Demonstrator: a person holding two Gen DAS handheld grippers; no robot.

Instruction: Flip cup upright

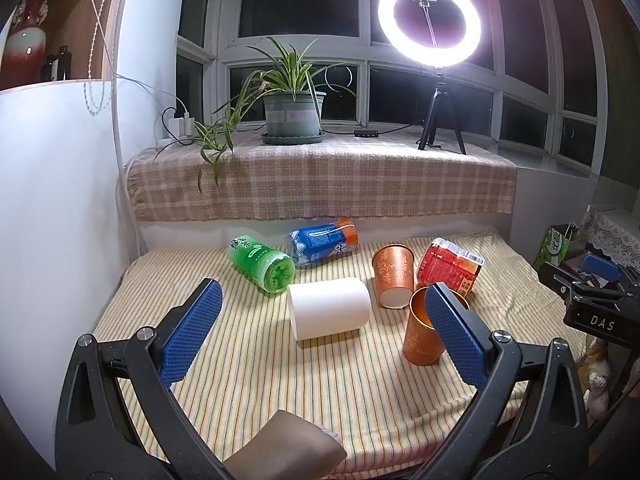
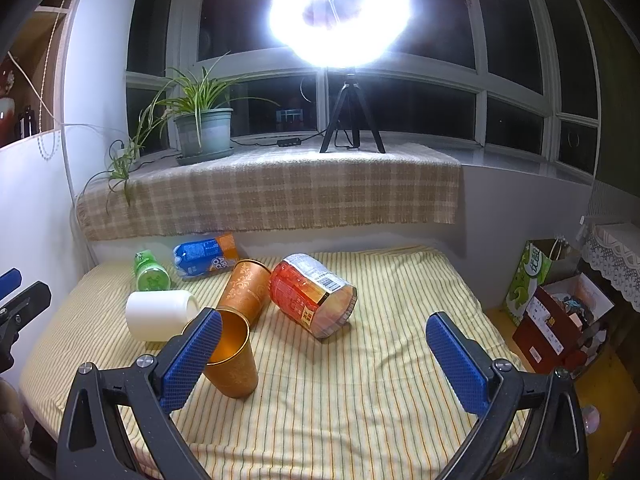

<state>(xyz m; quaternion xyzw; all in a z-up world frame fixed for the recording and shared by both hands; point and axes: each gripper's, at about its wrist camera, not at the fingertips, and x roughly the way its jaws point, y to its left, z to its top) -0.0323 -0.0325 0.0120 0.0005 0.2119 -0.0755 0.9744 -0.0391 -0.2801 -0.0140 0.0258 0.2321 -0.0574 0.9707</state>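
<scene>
Cups number three: one orange cup (image 2: 236,360) upright, mouth up, touching the right gripper's (image 2: 324,364) left finger; a second orange cup (image 2: 246,290) and a white cup (image 1: 328,307) ahead lie on their sides. Three bottles lie beyond. Both the right and left gripper (image 1: 323,336) gape wide, empty.

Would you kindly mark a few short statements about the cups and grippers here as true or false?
1. One orange cup stands upright with its mouth up. True.
2. The white cup stands upright. False: it lies on its side.
3. The left gripper is shut on a cup. False: its jaws are wide open and hold nothing.
4. The second orange cup lies tipped over, beside the red bottle. True.
5. The right gripper is open. True.
</scene>
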